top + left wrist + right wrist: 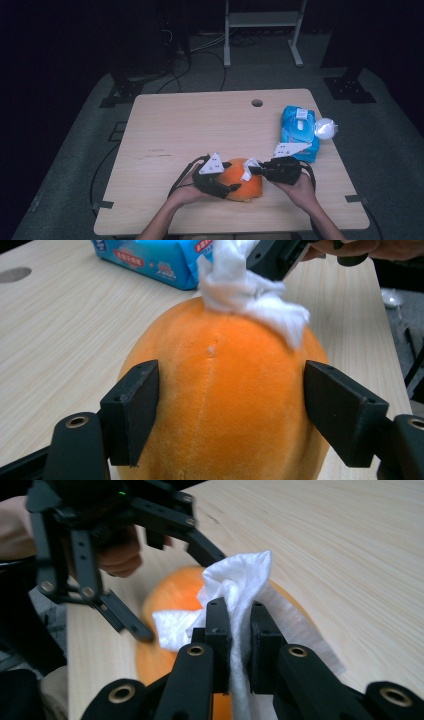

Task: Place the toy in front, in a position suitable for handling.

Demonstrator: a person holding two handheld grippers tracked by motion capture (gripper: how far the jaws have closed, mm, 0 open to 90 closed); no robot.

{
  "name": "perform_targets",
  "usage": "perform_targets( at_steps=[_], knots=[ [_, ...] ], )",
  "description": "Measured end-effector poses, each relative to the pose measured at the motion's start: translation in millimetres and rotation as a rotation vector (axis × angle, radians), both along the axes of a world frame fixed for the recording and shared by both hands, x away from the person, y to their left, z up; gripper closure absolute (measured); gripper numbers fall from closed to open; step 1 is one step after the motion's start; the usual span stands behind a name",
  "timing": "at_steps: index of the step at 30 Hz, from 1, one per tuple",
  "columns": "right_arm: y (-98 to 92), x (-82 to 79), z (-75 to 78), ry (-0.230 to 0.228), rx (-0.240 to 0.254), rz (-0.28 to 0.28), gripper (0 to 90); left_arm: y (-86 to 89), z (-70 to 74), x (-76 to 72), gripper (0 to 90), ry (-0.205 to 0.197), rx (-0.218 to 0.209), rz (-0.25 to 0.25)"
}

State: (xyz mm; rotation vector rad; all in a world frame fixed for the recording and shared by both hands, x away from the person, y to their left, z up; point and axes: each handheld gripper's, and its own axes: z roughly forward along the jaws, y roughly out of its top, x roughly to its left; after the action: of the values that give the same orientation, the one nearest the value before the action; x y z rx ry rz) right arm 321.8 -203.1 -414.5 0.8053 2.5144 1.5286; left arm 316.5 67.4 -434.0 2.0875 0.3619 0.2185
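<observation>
While the plush [242, 181] is being wiped, the scene is read as follows.

Plush: an orange, rounded soft toy, set on the table [200, 125] near its front edge; every place below is given from it.

Left gripper [220, 187]: placed at the plush's left; in the left gripper view the plush [225, 400] is clamped between the two pads, one pressed on each flank.

Right gripper [255, 170]: placed at the plush's right, over its top; its jaws are pinched shut on a white wipe [235, 585].

Wipe: bunched and laid on the plush's top, as seen in the left gripper view [250, 295].

Pack [299, 131]: a blue pack of wipes, lying well apart, beyond and to the right of the plush.

Ball [325, 129]: a pale round thing just beside the pack, on the side away from the plush.

Risk, slip: the wipe could be pulled out of the pinch if it is dragged hard across the pile.

Risk, roll: the plush could be squeezed out of the clamp, since soft flanks give under sideways pressure.

Risk, coverage: only a small patch may be cleaned, because the wipe is crumpled.

Hidden: the plush's underside and far side.

Cut off: the forearms at the high view's bottom edge.

Unclear: what the ball is, and the print on the pack.
</observation>
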Motion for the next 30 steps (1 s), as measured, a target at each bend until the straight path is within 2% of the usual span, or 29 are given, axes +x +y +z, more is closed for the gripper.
perform_targets(
  at_steps=[4, 7, 8, 11, 12, 13, 14, 16, 17, 18, 20, 22, 23, 24, 25, 26, 27, 28, 30],
  knots=[
    [-6.2, 0.5, -1.3, 0.018, 0.014, -0.019, 81.4, -6.8, 2.5, -2.9, 23.6, -0.015, 0.015, -0.004],
    [0.2, -2.7, 1.9, -0.005, 0.024, 0.004, 81.3, -10.1, 3.0, -5.6, 23.0, -0.022, 0.009, -0.017],
    [8.5, -6.1, 5.2, -0.029, 0.013, 0.029, 81.3, -11.6, 3.8, -7.7, 22.3, -0.033, 0.019, -0.024],
    [12.7, -7.2, 5.3, -0.038, -0.012, 0.034, 81.2, -8.1, 4.7, -6.2, 20.0, -0.029, 0.013, -0.038],
    [10.7, -4.7, 2.2, -0.019, -0.020, 0.034, 81.1, -0.1, 7.1, -1.7, 19.2, -0.007, -0.026, -0.048],
    [10.7, -4.7, 2.2, -0.019, -0.020, 0.034, 81.1, -0.1, 7.1, -1.7, 17.4, -0.007, -0.026, -0.048],
    [5.6, -3.0, -0.1, -0.003, -0.012, 0.029, 81.1, 7.3, 7.5, 4.4, 13.1, 0.036, -0.053, -0.015],
    [-0.5, -1.0, -0.4, 0.005, -0.007, 0.021, 81.1, 12.8, 3.0, 10.0, 10.2, 0.067, -0.047, 0.012],
    [-0.5, -1.0, -0.4, 0.005, -0.007, 0.021, 81.1, 12.8, 3.0, 10.0, 9.4, 0.067, -0.047, 0.012],
    [-5.5, 0.7, -0.3, 0.011, 0.000, 0.004, 81.1, 13.5, -4.6, 13.8, 9.6, 0.111, -0.060, 0.013],
    [-4.6, 0.7, 0.2, 0.016, 0.010, 0.006, 81.1, 9.9, -8.9, 12.6, 13.9, 0.115, -0.052, -0.003],
    [1.4, -2.0, 2.6, -0.007, 0.010, 0.013, 81.2, 6.6, -4.9, 8.8, 21.0, 0.090, -0.034, -0.001],
    [4.5, -3.6, 4.8, -0.016, 0.018, 0.024, 81.1, 6.6, -4.9, 8.8, 23.0, 0.090, -0.034, -0.001],
    [7.2, -4.8, 7.0, -0.025, 0.033, 0.036, 81.2, 1.5, 2.7, 2.5, 24.6, 0.045, -0.011, -0.008],
    [9.6, -6.1, 9.1, -0.026, 0.052, 0.050, 81.1, 1.5, 2.7, 2.5, 25.4, 0.045, -0.011, -0.008],
    [11.8, -6.9, 10.7, -0.025, 0.060, 0.063, 81.1, -4.5, 8.5, -4.3, 25.5, -0.002, 0.024, -0.020],
    [13.2, -7.4, 11.6, -0.032, 0.049, 0.069, 81.1, -5.8, 9.9, -6.3, 25.4, -0.017, 0.036, -0.020],
    [12.6, -7.8, 11.9, -0.038, 0.035, 0.068, 81.1, -5.6, 10.0, -6.3, 25.1, -0.018, 0.030, -0.023],
    [7.3, -6.6, 10.1, -0.027, 0.025, 0.058, 81.1, -2.6, 6.9, -2.2, 20.5, 0.010, -0.010, -0.023]
  ],
)
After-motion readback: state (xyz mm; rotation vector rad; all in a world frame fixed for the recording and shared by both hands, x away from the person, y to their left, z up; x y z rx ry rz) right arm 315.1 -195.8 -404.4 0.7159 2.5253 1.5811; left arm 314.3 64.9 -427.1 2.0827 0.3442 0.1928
